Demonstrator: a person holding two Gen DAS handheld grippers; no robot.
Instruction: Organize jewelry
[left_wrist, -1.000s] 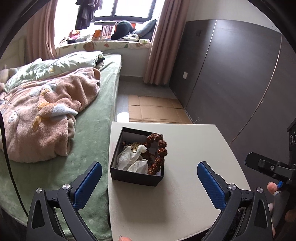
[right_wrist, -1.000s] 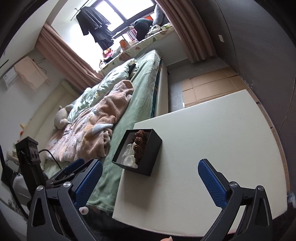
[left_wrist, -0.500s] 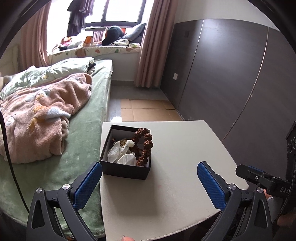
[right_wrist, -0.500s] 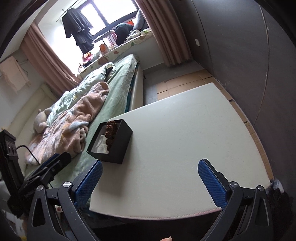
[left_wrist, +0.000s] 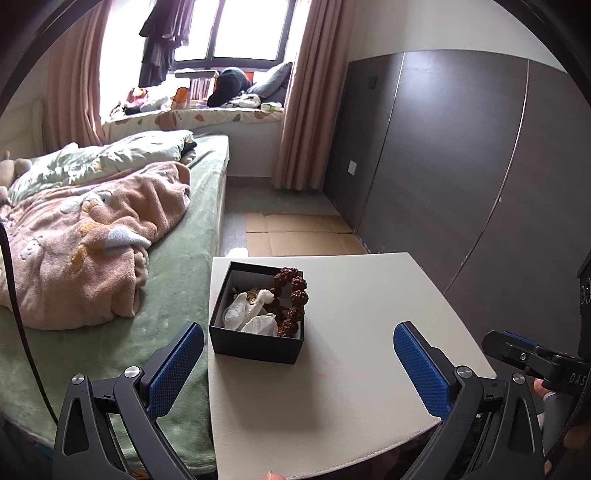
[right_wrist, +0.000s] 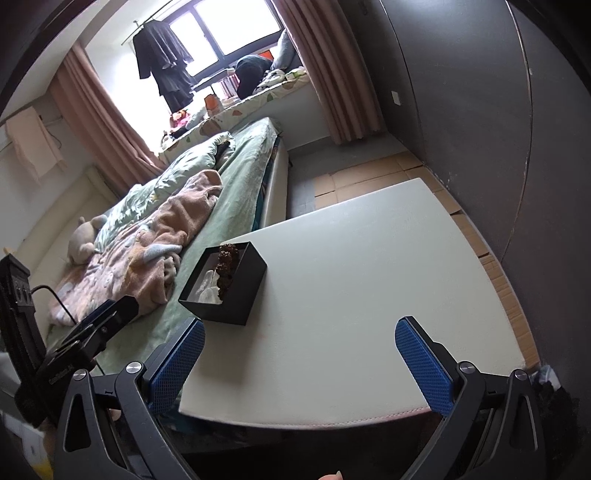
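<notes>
A small black jewelry box (left_wrist: 258, 345) stands open near the left edge of a white table (left_wrist: 351, 387). Inside it, a bracelet of knobbly brown beads (left_wrist: 293, 299) leans against the right wall, beside white wrapped pieces (left_wrist: 251, 314) and a small gold item. The left gripper (left_wrist: 297, 363) hovers open over the table's near part, short of the box, nothing between its blue pads. In the right wrist view the box (right_wrist: 236, 295) sits ahead to the left, and the right gripper (right_wrist: 299, 365) is open and empty above the table's (right_wrist: 369, 295) front edge.
A bed with a green cover (left_wrist: 177, 295) and a pink blanket (left_wrist: 85, 251) runs along the table's left side. A dark wardrobe wall (left_wrist: 461, 166) stands to the right. Cardboard sheets (left_wrist: 299, 236) lie on the floor beyond the table. The right gripper's body (left_wrist: 535, 362) shows at the lower right.
Both grippers have pulled back and risen a little from the table, so the box looks smaller and farther. Both stay open and empty. The box and its contents have not moved.
</notes>
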